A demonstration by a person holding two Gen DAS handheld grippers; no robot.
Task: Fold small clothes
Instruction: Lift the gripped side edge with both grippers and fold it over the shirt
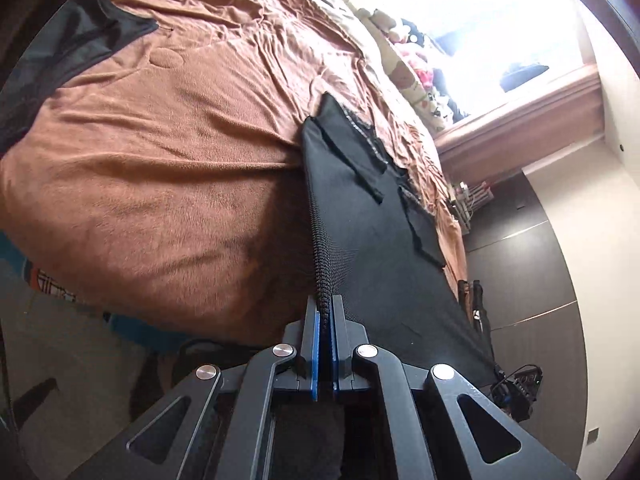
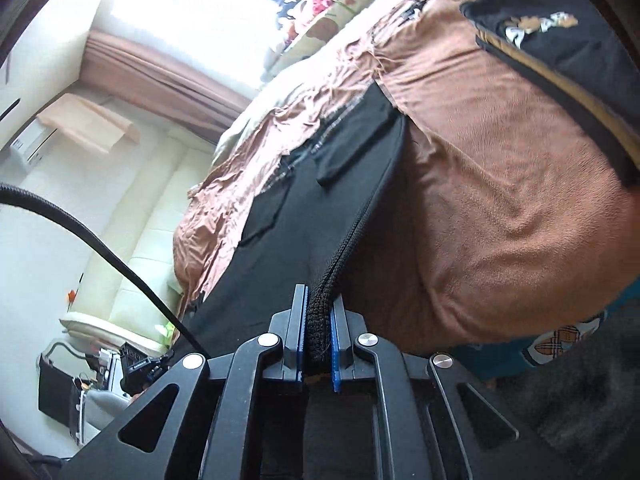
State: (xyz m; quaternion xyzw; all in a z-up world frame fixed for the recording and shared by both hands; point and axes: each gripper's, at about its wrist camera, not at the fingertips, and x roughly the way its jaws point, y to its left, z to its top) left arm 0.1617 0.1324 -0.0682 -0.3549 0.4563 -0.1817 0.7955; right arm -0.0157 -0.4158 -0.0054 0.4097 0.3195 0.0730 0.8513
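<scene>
Black garment (image 1: 360, 216), one small piece with a ribbed hem, is clenched at two corners: the left tongs (image 1: 325, 312) pinch the knitted edge flat between their pads, and the right tongs (image 2: 320, 320) are clamped on a thicker bunch of the same hem. From both grips the cloth runs taut away over the bed (image 1: 160, 152), its far end with the narrow straps lying on the brown blanket (image 2: 500, 184). The step in hand looks like lifting the near edge to carry it over the far one; to do it well, I judge both tongs should travel level with each other, keep the hem stretched so no crease forms, and set the edge down square on the straps before letting go. Counted: two tongs, one garment held. Farther off, a second dark garment (image 1: 76, 44) lies on the blanket, and a printed one (image 2: 560, 32) at the bed's other side.
</scene>
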